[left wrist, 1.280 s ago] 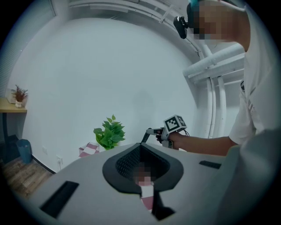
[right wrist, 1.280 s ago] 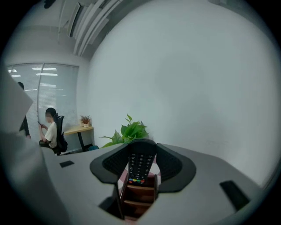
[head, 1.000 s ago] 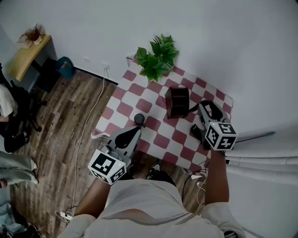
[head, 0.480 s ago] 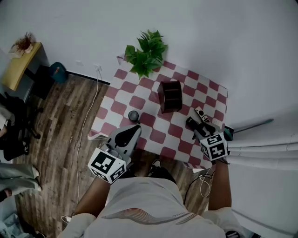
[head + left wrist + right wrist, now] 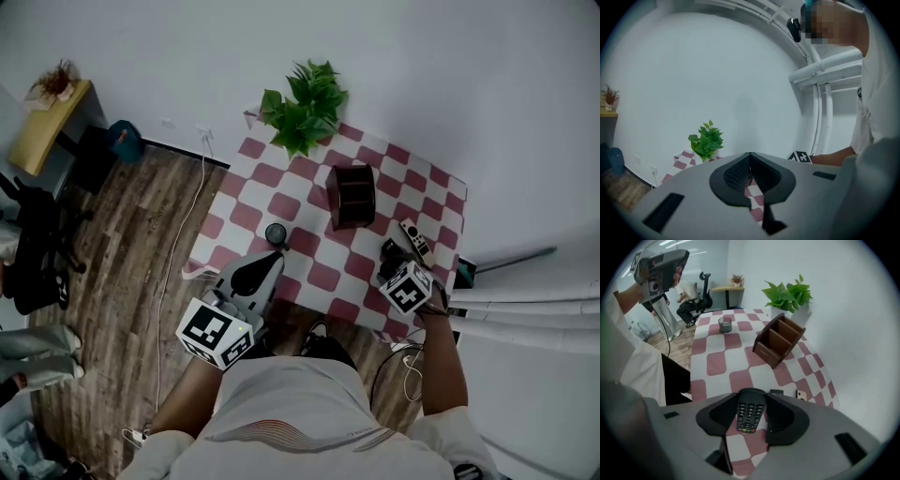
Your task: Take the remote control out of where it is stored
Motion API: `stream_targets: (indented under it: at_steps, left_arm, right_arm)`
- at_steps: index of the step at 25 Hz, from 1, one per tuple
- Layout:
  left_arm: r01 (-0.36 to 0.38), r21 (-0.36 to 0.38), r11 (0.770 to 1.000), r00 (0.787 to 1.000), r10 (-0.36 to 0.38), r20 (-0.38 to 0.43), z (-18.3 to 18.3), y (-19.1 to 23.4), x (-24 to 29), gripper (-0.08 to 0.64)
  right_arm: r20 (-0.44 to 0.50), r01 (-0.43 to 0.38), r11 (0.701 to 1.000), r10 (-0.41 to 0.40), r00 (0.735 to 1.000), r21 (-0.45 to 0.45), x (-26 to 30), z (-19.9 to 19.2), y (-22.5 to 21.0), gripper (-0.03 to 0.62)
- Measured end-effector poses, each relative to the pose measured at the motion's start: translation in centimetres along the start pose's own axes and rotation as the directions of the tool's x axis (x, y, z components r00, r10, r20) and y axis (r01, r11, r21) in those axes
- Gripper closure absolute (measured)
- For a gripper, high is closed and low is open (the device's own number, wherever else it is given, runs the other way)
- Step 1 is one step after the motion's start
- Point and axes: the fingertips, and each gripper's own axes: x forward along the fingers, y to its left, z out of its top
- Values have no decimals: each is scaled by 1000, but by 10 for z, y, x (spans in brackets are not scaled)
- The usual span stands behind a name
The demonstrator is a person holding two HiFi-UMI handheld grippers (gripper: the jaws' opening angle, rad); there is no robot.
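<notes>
Right gripper (image 5: 751, 398) points steeply down at the checkered table (image 5: 246, 217), and it's got the prize: the black remote control (image 5: 750, 414) sits lengthwise between the jaws. Both pads press on its long edges, so that's a wide clamp. The keypad faces the camera, with a row of coloured buttons at the near end. Whether the far end touches the cloth, I can't tell.

So the remote is out of the brown wooden organizer (image 5: 352, 195), which stands near the middle of the table, its compartments open to the top. In the head view the right gripper is at about 5 o'clock from that organizer, close to the table's near right corner. A small pale remote (image 5: 413, 237) lies flat on the cloth at 4 o'clock from the organizer, just beyond the gripper's jaws.

Over to the left gripper (image 5: 750, 157): it's held roughly level at the near edge of the table, at 7 o'clock from the organizer. Its jaws are together at the tips, with nothing between them; only a sliver of checkered cloth shows through the slit behind.

A dark cup (image 5: 276, 232) stands at 8 o'clock from the organizer, just ahead of the left gripper's nose. The potted plant (image 5: 302, 117) sits at 11 o'clock, at the far edge by the wall.
</notes>
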Motion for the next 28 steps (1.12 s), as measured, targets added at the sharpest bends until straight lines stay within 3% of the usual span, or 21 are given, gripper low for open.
stream_targets:
  at_steps: [6,16,23,28]
  left_arm:
    - [-27,-10,1000,1000,27,6,-3,9,-4,552]
    - [-79,-27,996,997,80,12,-6,25,-15,552]
    - [-84,-30,996,996,84,6,-7,27,-22,552]
    - [-85,-25,996,996,85,-7,-8,25,-25,552]
  right_arm:
    - [-121,-88,990,75,990,-108,36,14,14,388]
    - [-274,-217,959,163,948,-182,77,18,33,387]
    - [-276,-257,951,204,939,-172,85,13,39,387]
    - [-203,-235,962,205,957,-138,79,19,35,385]
